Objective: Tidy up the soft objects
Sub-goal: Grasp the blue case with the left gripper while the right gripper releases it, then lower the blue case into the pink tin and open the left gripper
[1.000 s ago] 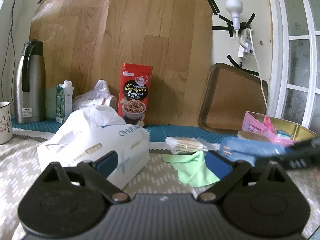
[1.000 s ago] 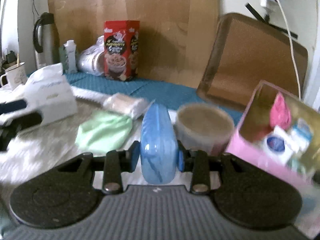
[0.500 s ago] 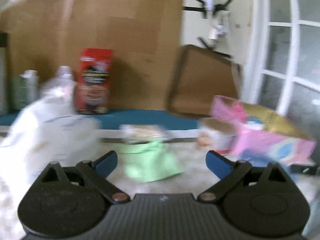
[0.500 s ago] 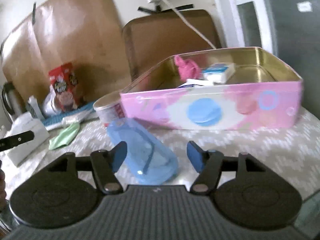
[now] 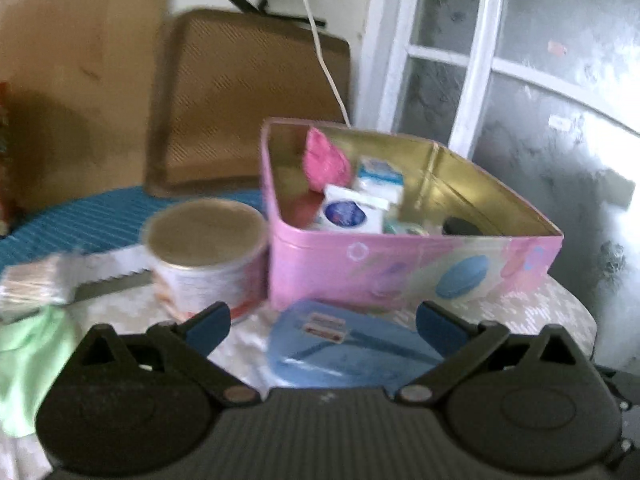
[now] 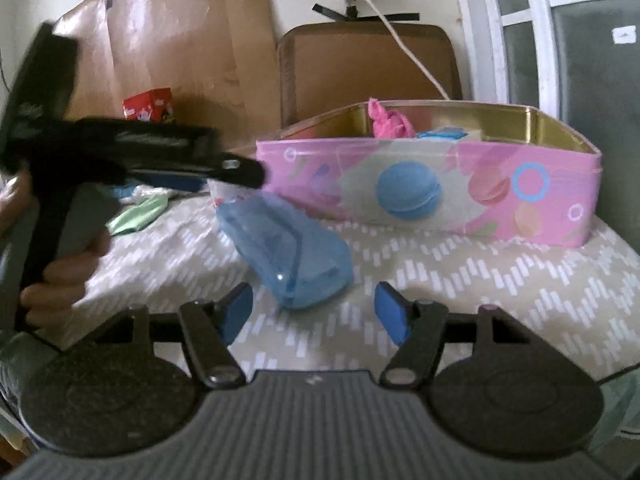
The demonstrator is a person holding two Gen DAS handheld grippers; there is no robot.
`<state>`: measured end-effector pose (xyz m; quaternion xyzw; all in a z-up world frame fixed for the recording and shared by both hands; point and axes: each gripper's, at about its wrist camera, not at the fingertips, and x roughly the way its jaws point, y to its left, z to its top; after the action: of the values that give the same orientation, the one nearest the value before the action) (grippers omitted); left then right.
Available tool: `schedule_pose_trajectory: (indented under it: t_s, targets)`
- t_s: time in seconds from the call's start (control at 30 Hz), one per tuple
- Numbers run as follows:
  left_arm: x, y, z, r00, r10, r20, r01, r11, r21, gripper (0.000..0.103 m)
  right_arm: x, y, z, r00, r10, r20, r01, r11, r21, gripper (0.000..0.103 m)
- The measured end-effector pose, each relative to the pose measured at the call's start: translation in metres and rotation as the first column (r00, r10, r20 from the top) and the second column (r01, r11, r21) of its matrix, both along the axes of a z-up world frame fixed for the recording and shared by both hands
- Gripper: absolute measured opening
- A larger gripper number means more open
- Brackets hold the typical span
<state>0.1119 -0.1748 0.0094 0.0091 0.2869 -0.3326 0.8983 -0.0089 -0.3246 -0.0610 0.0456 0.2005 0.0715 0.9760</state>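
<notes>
The translucent blue plastic pouch (image 6: 286, 250) lies flat on the patterned grey-and-white tablecloth (image 6: 460, 280), just in front of the pink rectangular tin box with macaron prints (image 6: 432, 188), and neither gripper has it. The right gripper (image 6: 314, 312) sits just short of the pouch's near end, its blue pads apart and nothing pressed between them; its jaws have just been opening and the pouch is now clear of them. The left gripper (image 5: 322, 322) comes in from the other side with its jaws at their widest, having just opened a touch further, and the pouch (image 5: 344, 350) lies between and slightly ahead of its two pads, touching neither as far as the blurred wrist view shows.

The step in hand looks like a handover: the left takes the pouch to lift it into the tin. To do it well, I'd say lower the left pads around the pouch's narrower width, not its long axis, close gently because the thing is soft and slippery, and lift high enough to clear the pink wall. Keep wide of the round white tub with a beige lid (image 5: 206, 250) standing just beside the tin, and watch the two grippers, which are close together here. The tin already holds a pink cloth (image 5: 324, 160) and small white-and-blue packets (image 5: 352, 208), so aim for the bare gold floor on the far side.
</notes>
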Motion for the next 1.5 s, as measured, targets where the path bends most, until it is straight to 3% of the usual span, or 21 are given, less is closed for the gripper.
schedule_pose_trajectory:
  t_s: [0.1,0.2,0.4,0.57,0.73,1.07,1.3,1.4,1.47,1.5]
  targets:
    - [0.011,-0.008,-0.010,0.995,-0.042,-0.095,0.039,0.999,-0.034,0.100,0.006,0.004,-0.001,1.000,0.009,0.018,-0.008,0.999,-0.051,0.070]
    - [0.005,-0.011,-0.011,0.993,-0.063,-0.099,0.057,0.997,-0.057,0.094,0.009,0.009,-0.003,0.999,0.015,0.031,-0.012,0.996,-0.093,0.064]
    - [-0.006,0.001,0.006,0.997,-0.014,-0.082,0.006,0.996,-0.092,0.082,-0.006,0.008,0.002,0.995,0.020,0.098,-0.009,0.994,-0.111,0.063]
    - [-0.003,-0.007,0.045,1.000,-0.026,0.000,0.026,0.990,-0.136,0.082,-0.009,0.003,0.031,0.978,-0.003,0.209,0.036,0.987,-0.157,0.063]
    - [0.023,-0.028,0.072,0.999,-0.024,0.035,0.029,0.986,-0.164,0.082,0.019,-0.019,0.056,0.967,-0.011,0.253,0.058,0.982,-0.182,0.063]
    - [0.083,-0.066,0.069,0.999,0.053,-0.002,-0.053,0.992,-0.118,0.085,0.081,-0.049,0.055,0.982,-0.007,0.187,0.040,0.984,-0.174,0.064]
    - [0.089,-0.076,0.044,0.997,0.059,-0.043,-0.061,0.996,-0.058,0.088,0.091,-0.070,0.047,0.978,-0.132,0.164,0.152,0.982,-0.115,0.069]
    - [0.089,-0.078,0.036,0.996,0.049,-0.077,-0.053,0.997,-0.054,0.088,0.094,-0.082,0.045,0.965,-0.212,0.154,0.234,0.961,-0.145,0.071]
    - [0.083,-0.080,0.033,0.997,0.042,-0.065,-0.045,0.998,-0.043,0.088,0.094,-0.107,0.040,0.973,-0.200,0.118,0.206,0.977,-0.044,0.072]
    - [0.079,-0.083,0.033,0.998,0.033,-0.050,-0.035,0.999,-0.033,0.088,0.095,-0.116,0.037,0.969,-0.217,0.113,0.222,0.975,-0.025,0.057]
